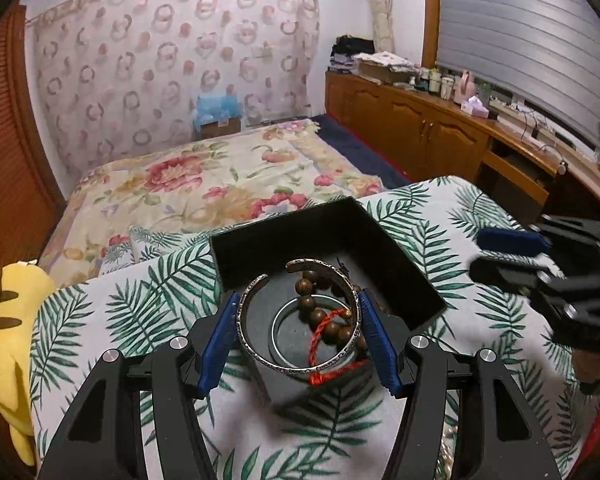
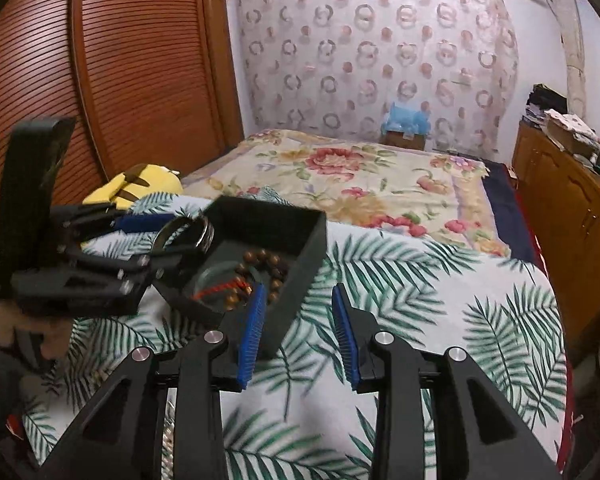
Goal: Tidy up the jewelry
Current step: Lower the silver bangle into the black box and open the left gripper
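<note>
My left gripper [image 1: 298, 326] is shut on a silver open cuff bracelet [image 1: 260, 354] and holds it just over the near edge of a black open box [image 1: 320, 216]. Inside the box lie a wooden bead bracelet [image 1: 320, 316] with a red cord [image 1: 320, 334] and a plain silver bangle [image 1: 278, 322]. In the right wrist view my right gripper [image 2: 300, 334] is open and empty beside the box's [image 2: 300, 248] right wall. The cuff [image 2: 180, 230] and the left gripper [image 2: 156, 236] show at the box's left side, the beads [image 2: 260, 260] inside.
The box rests on a cushion with a palm-leaf cover [image 1: 440, 216]. A yellow plush toy [image 1: 4, 312] lies to its left. A floral bedspread [image 2: 360, 176] stretches behind. Wooden cabinets [image 1: 420, 128] run along the right and a slatted wardrobe [image 2: 120, 60] on the left.
</note>
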### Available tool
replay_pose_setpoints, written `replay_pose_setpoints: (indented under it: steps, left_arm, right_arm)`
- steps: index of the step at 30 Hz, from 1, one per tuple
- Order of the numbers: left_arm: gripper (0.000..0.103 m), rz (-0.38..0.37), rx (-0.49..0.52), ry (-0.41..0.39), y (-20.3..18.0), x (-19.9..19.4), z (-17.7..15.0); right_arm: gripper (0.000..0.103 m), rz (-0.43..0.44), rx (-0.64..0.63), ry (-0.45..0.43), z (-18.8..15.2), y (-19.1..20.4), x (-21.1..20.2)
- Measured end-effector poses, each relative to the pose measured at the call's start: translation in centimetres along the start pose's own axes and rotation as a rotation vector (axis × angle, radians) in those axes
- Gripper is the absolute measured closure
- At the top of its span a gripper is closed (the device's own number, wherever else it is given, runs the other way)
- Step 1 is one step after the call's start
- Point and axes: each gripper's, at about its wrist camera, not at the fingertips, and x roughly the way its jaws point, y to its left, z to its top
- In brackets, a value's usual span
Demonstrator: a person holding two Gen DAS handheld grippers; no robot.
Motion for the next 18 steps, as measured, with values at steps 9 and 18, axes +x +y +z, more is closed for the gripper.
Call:
replay_pose_setpoints:
  steps: [9,18]
  left_arm:
    - [0.045,0.037,0.017,0.046,-0.4,2.2,0.6]
    - [0.045,0.036,0.028,0.027,-0.7,1.4,0.4]
  right_arm:
    - [0.066,0.001,0.014,0.007,-2.2,-0.6,-0.9]
    - [0.066,0.017,0.004,0.007,-2.7,0.4,-1.6]
